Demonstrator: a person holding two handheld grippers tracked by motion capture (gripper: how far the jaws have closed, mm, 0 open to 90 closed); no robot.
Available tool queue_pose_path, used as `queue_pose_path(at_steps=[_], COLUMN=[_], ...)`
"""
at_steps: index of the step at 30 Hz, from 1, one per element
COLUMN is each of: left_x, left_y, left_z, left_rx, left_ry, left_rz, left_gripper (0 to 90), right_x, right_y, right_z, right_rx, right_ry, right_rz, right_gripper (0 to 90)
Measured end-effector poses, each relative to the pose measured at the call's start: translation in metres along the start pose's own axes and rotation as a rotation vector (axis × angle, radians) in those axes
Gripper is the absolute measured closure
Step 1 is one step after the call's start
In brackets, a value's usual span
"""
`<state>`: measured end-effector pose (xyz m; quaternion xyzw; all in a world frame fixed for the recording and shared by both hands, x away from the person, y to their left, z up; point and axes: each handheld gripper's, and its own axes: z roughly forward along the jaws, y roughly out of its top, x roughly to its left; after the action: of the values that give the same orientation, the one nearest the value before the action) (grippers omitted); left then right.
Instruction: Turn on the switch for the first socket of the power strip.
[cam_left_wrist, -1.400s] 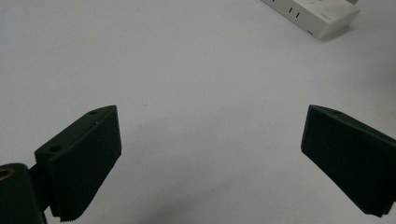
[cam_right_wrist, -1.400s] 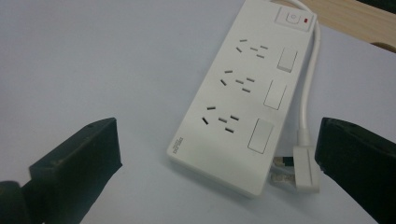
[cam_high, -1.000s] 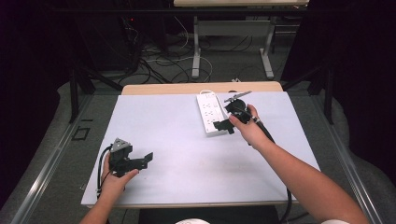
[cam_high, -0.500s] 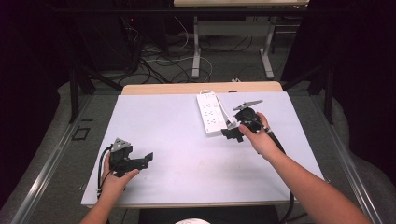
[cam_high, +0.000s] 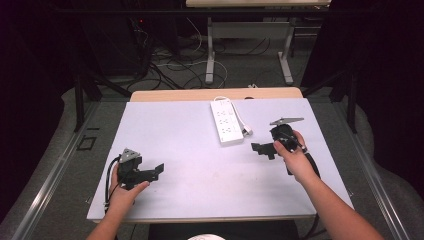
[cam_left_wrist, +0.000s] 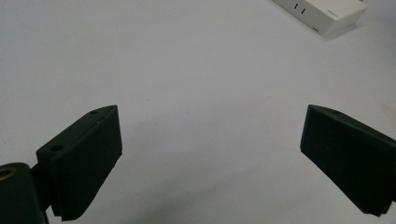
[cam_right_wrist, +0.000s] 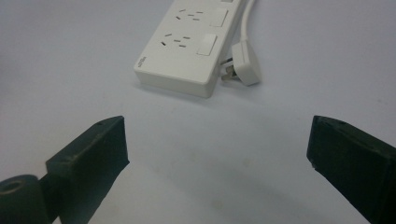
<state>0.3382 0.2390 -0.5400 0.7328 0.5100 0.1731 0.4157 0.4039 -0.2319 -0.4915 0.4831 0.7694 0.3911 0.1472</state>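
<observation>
The power strip (cam_high: 226, 122) lies flat at the far middle of the table (cam_high: 200, 195), its white plug (cam_right_wrist: 244, 65) lying loose on the mat just beside its near end (prongs pointing at the strip's side). The right gripper (cam_high: 261, 149) hovers near that end, a little toward the person, jaws spread wide and holding nothing; in the right gripper view the strip sits just beyond the gap. The left gripper (cam_high: 154, 171) rests low at the near left, well apart from the strip, jaws also wide open and empty.
</observation>
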Motion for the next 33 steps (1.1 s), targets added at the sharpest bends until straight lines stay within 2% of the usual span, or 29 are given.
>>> queue_pose_path(at_steps=[1, 5, 12, 19, 28, 33], left_x=[0.0, 0.0, 0.001, 0.001, 0.001, 0.001], left_y=[0.0, 0.0, 0.0, 0.0, -0.001, -0.001], left_z=[-0.001, 0.0, 0.0, 0.0, 0.001, 0.001], left_rx=[0.012, -0.002, 0.003, 0.003, 0.005, 0.008], left_ry=[-0.003, 0.002, 0.008, 0.014, 0.018, 0.022], left_rz=[0.001, -0.006, -0.007, -0.006, -0.005, -0.004], left_gripper=[5.8, 5.9, 5.9, 5.9, 6.0, 6.0], right_x=[-0.002, -0.011, -0.02, -0.023, -0.026, -0.029], right_y=[-0.002, -0.012, -0.03, -0.048, -0.071, -0.078], right_z=[-0.002, -0.008, -0.017, -0.024, -0.024, -0.026], right_rx=[-0.005, -0.013, -0.021, -0.033, -0.041, -0.051], right_ry=[-0.002, -0.012, -0.033, -0.05, -0.054, -0.06], right_rz=[0.008, 0.028, 0.034, 0.042, 0.064, 0.054], right_gripper=[4.7, 5.5, 6.2, 6.2, 6.9, 7.5])
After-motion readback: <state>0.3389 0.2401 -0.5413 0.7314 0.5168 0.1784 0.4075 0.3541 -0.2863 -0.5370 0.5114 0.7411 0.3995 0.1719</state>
